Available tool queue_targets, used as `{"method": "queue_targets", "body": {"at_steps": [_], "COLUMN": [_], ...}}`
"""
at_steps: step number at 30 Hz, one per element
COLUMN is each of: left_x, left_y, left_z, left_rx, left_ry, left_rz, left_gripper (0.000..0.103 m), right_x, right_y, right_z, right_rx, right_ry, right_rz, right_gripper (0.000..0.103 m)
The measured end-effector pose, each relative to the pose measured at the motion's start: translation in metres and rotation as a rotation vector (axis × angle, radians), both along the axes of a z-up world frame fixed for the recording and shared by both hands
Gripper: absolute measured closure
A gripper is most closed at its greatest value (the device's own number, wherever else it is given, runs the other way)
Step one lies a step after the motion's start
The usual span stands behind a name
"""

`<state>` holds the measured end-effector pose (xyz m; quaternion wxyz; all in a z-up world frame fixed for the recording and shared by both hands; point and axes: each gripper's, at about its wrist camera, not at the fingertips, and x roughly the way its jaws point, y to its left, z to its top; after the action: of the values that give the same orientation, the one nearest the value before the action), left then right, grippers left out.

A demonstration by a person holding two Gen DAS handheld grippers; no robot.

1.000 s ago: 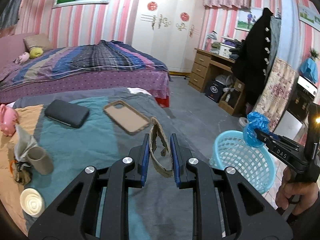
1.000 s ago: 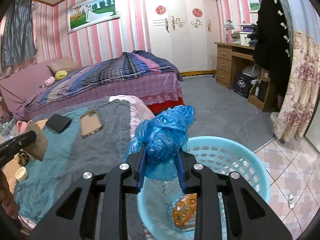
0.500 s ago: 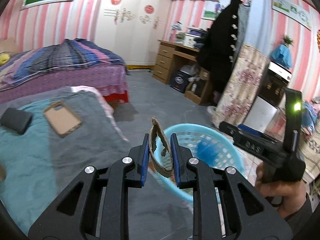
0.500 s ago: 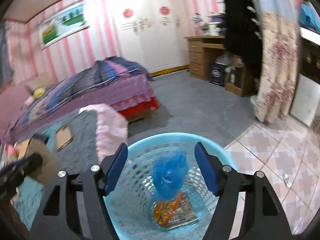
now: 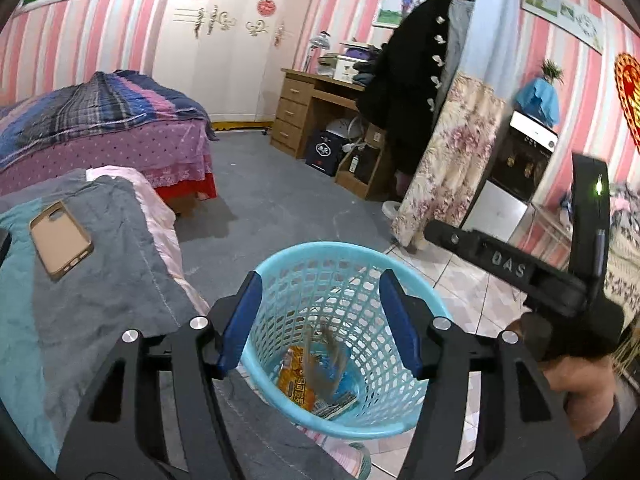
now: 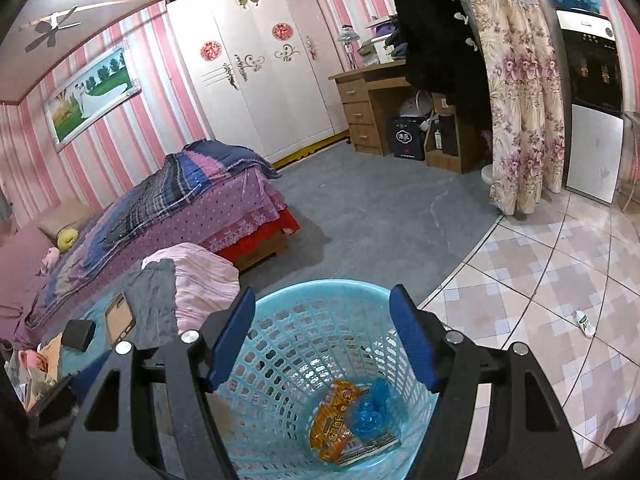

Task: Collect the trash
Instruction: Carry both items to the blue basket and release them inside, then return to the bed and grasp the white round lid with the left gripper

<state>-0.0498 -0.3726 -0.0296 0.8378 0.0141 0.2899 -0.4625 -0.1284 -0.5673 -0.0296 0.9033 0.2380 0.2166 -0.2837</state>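
- The left gripper (image 5: pixel 320 320) is hanging over the light blue basket (image 5: pixel 416 292) at lower centre of the left wrist view; its fingers (image 5: pixel 240 320) are opening, with nothing between them.
- A blurred brown scrap (image 5: pixel 326 354) is showing inside the basket, above an orange wrapper (image 5: pixel 296 380) lying on the bottom.
- The right gripper (image 6: pixel 322 340) is also pointing down into the basket (image 6: pixel 288 312); its fingers (image 6: pixel 410 340) are standing released and empty.
- In the right wrist view, a crumpled blue bag (image 6: pixel 370 410) is lying on the basket floor, touching the orange wrapper (image 6: pixel 334 420).
- A tan phone case (image 5: pixel 60 236) is lying on the grey blanket (image 5: pixel 100 280) at the left of the left wrist view.
- A hand (image 5: pixel 576 392) is gripping the right gripper's handle at the lower right.
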Motion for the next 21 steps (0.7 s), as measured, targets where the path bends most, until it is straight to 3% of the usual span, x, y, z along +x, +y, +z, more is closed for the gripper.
{"method": "queue_targets", "body": {"at_steps": [9,14,21], "left_x": [0.026,0.038,0.054], "left_y": [0.063,0.116,0.201], "left_z": [0.013,0.008,0.015], "left_rx": [0.026,0.123,0.162], "left_ry": [-0.017,-0.041,-0.051], "left_rz": [0.187,0.337,0.503], "left_gripper": [0.042,0.037,0.031], "right_x": [0.015,0.034,0.062], "right_y": [0.021,0.059,0.126], "right_z": [0.005,0.015,0.021], "right_rx": [-0.014,-0.060,-0.091], "right_ry": [0.001,-0.014,-0.006], "right_rz": [0.091,0.195,0.347], "right_gripper": [0.034,0.034,0.034]}}
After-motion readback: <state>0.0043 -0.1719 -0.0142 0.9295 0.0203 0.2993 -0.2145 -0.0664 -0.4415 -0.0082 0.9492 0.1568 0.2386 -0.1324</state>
